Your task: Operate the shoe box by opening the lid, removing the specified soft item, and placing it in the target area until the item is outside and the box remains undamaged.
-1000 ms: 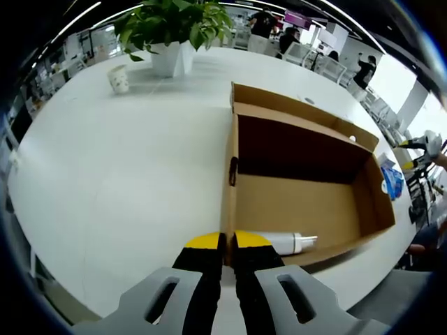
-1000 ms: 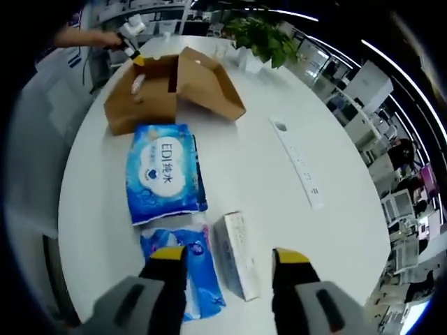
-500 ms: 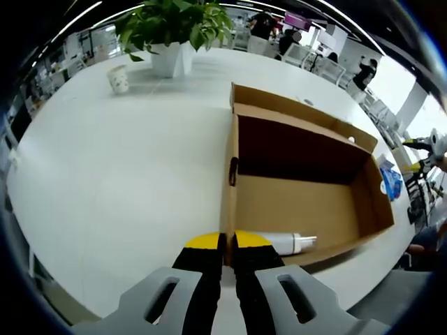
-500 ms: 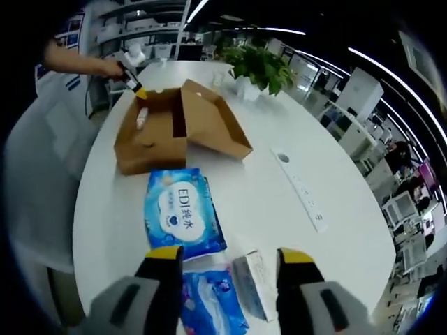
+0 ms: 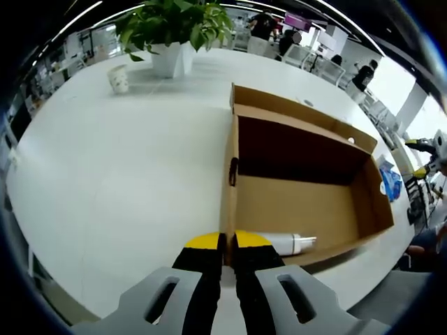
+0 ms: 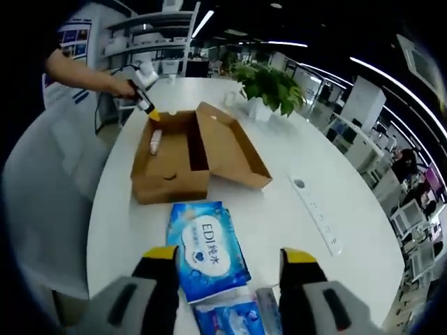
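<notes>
A: Shoe box (image 5: 300, 188), lid open; left gripper (image 5: 228, 242) fingers pinched on its near wall. Right gripper (image 6: 232, 257) fingers wide apart, empty.

B: Soft pack (image 6: 208, 250)?

A: On the counter (image 6: 279, 209), outside the box, beside right fingers.

B: Risk?

A: Pinching harder likely creases the cardboard.

Open-plan office, big white table (image 5: 105, 174), potted plant (image 5: 171, 31), desk rows, shelving

Potted plant (image 5: 171, 31) & cup (image 5: 119, 79) (far end); power strip (image 6: 318, 216).
</notes>
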